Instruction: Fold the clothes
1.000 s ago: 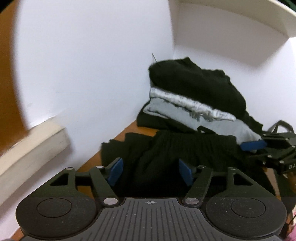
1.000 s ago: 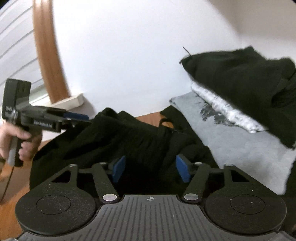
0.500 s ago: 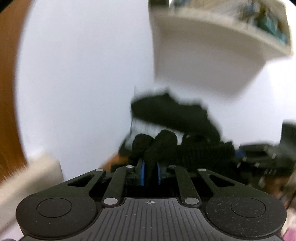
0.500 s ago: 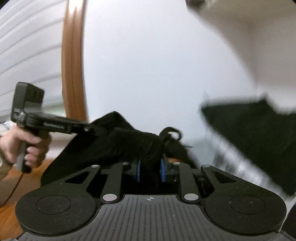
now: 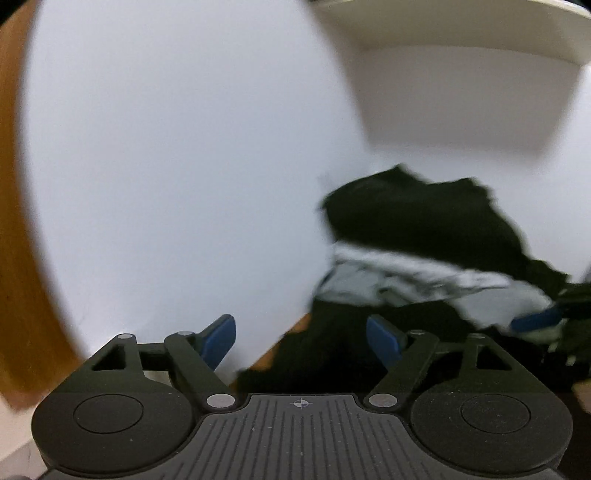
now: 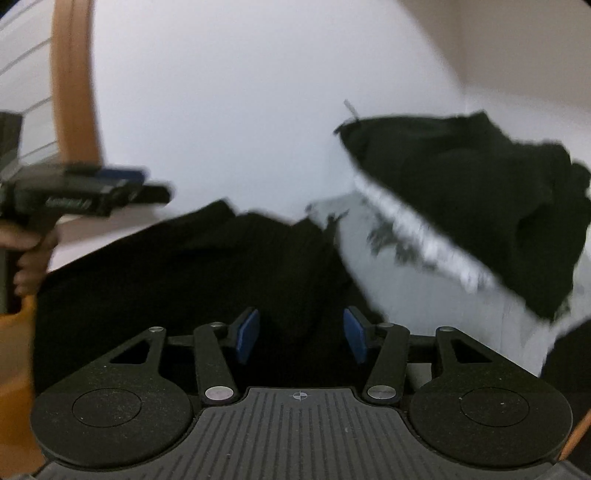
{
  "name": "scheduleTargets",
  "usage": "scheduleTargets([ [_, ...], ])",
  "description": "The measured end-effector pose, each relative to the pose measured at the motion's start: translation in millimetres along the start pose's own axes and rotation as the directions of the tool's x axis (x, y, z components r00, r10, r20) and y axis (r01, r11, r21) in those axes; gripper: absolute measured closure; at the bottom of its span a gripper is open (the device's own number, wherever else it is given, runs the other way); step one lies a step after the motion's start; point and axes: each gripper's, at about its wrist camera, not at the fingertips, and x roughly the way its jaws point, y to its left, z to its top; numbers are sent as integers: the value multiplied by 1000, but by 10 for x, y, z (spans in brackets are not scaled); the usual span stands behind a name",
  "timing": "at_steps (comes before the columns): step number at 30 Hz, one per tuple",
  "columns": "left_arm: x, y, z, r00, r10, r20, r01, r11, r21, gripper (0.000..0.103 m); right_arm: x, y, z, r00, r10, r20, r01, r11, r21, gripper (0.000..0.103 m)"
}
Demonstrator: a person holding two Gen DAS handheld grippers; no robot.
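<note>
A black garment (image 6: 207, 266) lies spread on the wooden table in front of both grippers; it also shows in the left wrist view (image 5: 332, 347). My left gripper (image 5: 301, 338) is open and empty just above the garment's near edge. My right gripper (image 6: 301, 334) is open and empty over the garment. The left gripper also shows in the right wrist view (image 6: 122, 184), and the right gripper's blue tip in the left wrist view (image 5: 535, 319). Both views are blurred.
A stack of folded clothes sits in the corner: a black piece (image 6: 461, 184) on top of grey and white ones (image 6: 424, 266), also in the left wrist view (image 5: 424, 221). White walls stand close behind. A shelf (image 5: 461, 33) hangs above. A wooden frame (image 6: 74, 74) stands at left.
Half a second ago both grippers were shut on bunched black fabric and held it up. Now both are open, the garment has dropped flat, and the stack shows again.
</note>
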Motion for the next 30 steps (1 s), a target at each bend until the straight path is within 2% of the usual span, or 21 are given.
scheduleTargets([
  [3, -1, -186, 1, 997, -69, 37, 67, 997, 49, 20, -206, 166, -150, 997, 71, -18, -70, 997, 35, 52],
  [5, 148, -237, -68, 997, -79, -8, 79, 994, 81, 20, -339, 237, -275, 992, 120, -36, -118, 991, 68, 52],
  [8, 401, -172, -307, 989, -69, -130, 81, 993, 88, 20, -464, 320, -497, 985, 159, -70, -152, 984, 90, 55],
  [10, 505, -68, -470, 982, -94, -161, 103, 993, 51, 20, -511, 367, -629, 980, 169, -107, -163, 985, 63, 91],
  [12, 485, 43, -481, 980, -126, -152, 126, 992, -8, 20, -567, 408, -722, 980, 153, -127, -150, 988, 34, 95],
  [16, 468, 95, -498, 979, -134, -154, 133, 991, -21, 19, -710, 424, -735, 981, 142, -131, -141, 990, 20, 95],
  [20, 421, 116, -477, 981, -131, -146, 130, 991, -20, 19, -780, 444, -599, 996, 69, -60, -70, 997, -16, 90],
  [22, 434, 124, -483, 981, -134, -142, 132, 991, -28, 19, -692, 470, -496, 998, 65, -17, -64, 998, 14, 75],
  [25, 415, 143, -488, 980, -139, -140, 136, 990, -37, 19, -516, 678, -402, 996, 75, 47, -74, 997, -2, 69],
  [27, 418, 142, -485, 980, -142, -140, 138, 990, -38, 17, -402, 839, -415, 996, 83, 43, -82, 996, -33, 65],
  [30, 419, 179, -478, 977, -163, -136, 156, 986, -61, 15, -269, 972, -537, 997, 75, 14, -73, 994, -82, 66],
])
